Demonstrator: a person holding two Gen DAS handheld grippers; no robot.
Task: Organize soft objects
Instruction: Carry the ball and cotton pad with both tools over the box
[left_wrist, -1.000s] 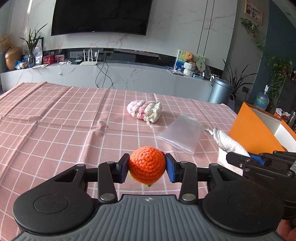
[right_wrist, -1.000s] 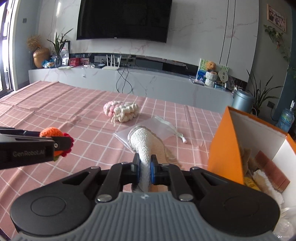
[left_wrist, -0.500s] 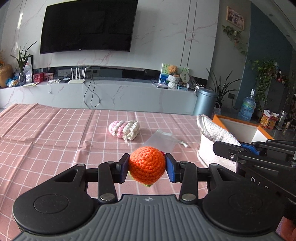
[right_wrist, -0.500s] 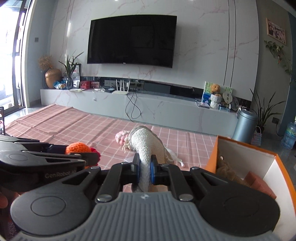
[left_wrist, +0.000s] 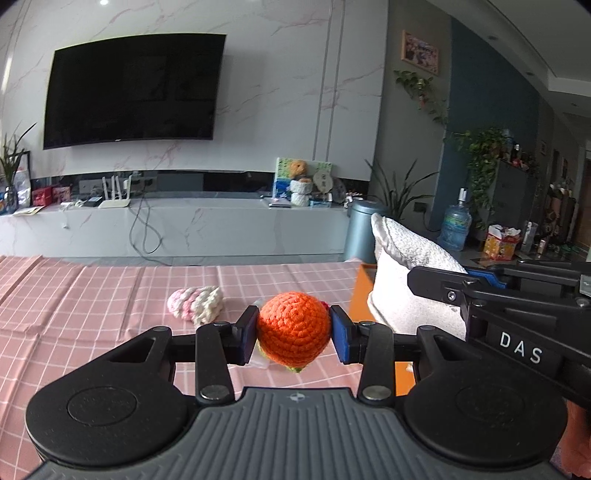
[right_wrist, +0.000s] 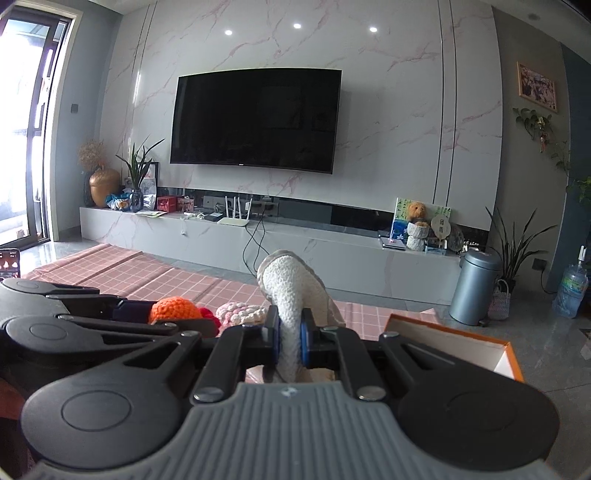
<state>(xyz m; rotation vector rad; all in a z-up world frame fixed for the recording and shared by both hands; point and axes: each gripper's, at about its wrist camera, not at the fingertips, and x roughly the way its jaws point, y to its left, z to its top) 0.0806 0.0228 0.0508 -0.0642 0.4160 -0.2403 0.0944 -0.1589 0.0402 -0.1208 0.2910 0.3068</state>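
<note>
while the left gripper (left_wrist: 293, 334) pinches a crocheted orange ball (left_wrist: 293, 332), the right gripper (right_wrist: 288, 341) clamps a white fuzzy pouch (right_wrist: 291, 291). both look light, squashy beside the orange box (right_wrist: 448, 341); best held mid-body.

We get soft, even daylight in both views, brightest where the window (right_wrist: 26, 122) blows out white on the left. Ceiling spotlights (right_wrist: 297, 26) glint above the television (right_wrist: 255, 120). Fisheye bending curves the walls at the edges, corners darken, and focus stays fairly sharp throughout.
</note>
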